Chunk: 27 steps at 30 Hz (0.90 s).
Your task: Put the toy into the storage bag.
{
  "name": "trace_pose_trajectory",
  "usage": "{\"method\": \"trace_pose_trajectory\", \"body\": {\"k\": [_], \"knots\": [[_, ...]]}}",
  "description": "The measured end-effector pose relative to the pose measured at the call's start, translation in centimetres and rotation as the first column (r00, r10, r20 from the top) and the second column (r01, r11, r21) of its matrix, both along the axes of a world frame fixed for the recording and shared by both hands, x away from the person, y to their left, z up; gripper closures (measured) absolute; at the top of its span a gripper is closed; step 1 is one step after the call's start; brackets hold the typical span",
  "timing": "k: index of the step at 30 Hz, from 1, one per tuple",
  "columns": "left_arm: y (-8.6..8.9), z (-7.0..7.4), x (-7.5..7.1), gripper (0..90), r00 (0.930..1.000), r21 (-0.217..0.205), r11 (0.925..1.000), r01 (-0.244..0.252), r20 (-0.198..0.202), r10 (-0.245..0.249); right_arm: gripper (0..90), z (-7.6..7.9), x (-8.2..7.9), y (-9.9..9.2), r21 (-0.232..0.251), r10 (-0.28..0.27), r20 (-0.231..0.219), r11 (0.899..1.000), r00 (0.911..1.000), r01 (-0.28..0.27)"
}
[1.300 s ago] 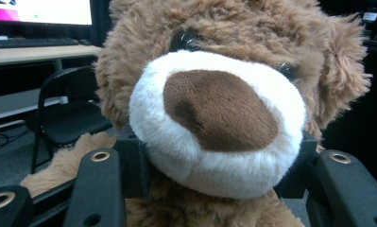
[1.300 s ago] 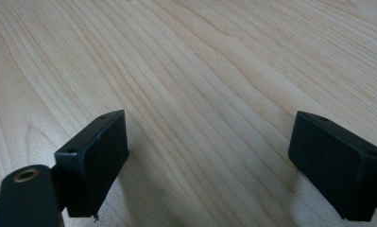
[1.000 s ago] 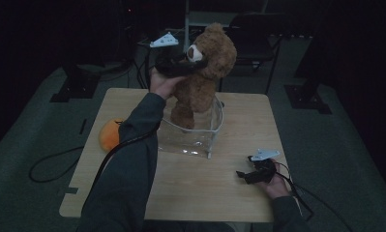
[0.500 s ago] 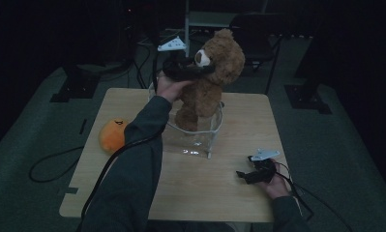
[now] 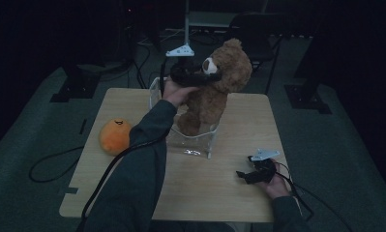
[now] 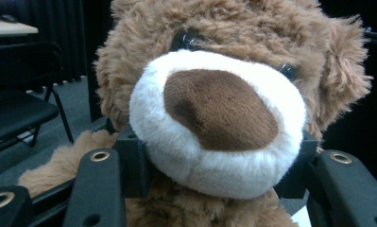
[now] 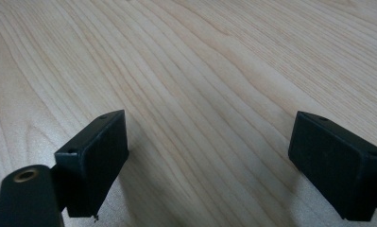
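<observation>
The left hand-held gripper (image 5: 200,77) clamps a brown teddy bear (image 5: 215,92) by its muzzle above a clear plastic bin (image 5: 200,142); soft and light, it likely holds best there. The right hand-held gripper (image 5: 246,175) rests open on the counter (image 5: 239,130).

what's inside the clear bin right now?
The teddy bear's legs dip into the clear bin, with its muzzle gripped by the left tongs. The bin's front part looks empty through the wall; the floor beneath the bear is covered.
</observation>
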<state>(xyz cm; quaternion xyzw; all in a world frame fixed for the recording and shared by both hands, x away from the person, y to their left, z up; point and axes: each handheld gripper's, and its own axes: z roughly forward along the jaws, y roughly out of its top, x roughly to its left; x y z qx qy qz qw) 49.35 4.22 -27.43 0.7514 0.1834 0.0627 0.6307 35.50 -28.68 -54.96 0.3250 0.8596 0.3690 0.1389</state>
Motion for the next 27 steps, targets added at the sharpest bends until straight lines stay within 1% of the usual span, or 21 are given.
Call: {"method": "trace_pose_trajectory", "body": {"k": [9,12,18,20,24,27], "knots": [[-0.7,-0.8,0.0,42.9,0.9996,0.026,0.9993,0.026,-0.013,-0.026,12.1,0.0,0.0,0.0,0.0,0.0,0.0,1.0,1.0,0.0],[-0.8,-1.2,0.0,42.5,0.9993,0.029,0.9991,0.033,-0.02,-0.032,12.1,0.0,0.0,0.0,0.001,0.0,0.0,1.0,1.0,0.0],[-0.8,-1.9,0.2,41.9,0.998,0.035,0.9983,0.046,-0.045,-0.045,12.0,0.0,0.0,0.0,0.001,0.0,0.0,1.0,1.0,0.0],[-0.8,-2.1,0.2,41.5,0.9976,0.04,0.9978,0.053,-0.046,-0.051,12.0,0.0,0.0,0.0,0.001,0.0,0.0,1.0,1.0,0.0],[-0.7,-2.3,0.2,41.1,0.997,0.039,0.9977,0.056,-0.055,-0.054,12.1,0.0,0.0,0.0,0.002,-0.001,-0.002,1.0,1.0,0.001],[-0.6,-2.6,0.2,40.7,0.9961,0.038,0.9976,0.058,-0.069,-0.055,12.1,0.0,0.0,0.0,0.001,0.0,0.0,1.0,1.0,0.0]]}}
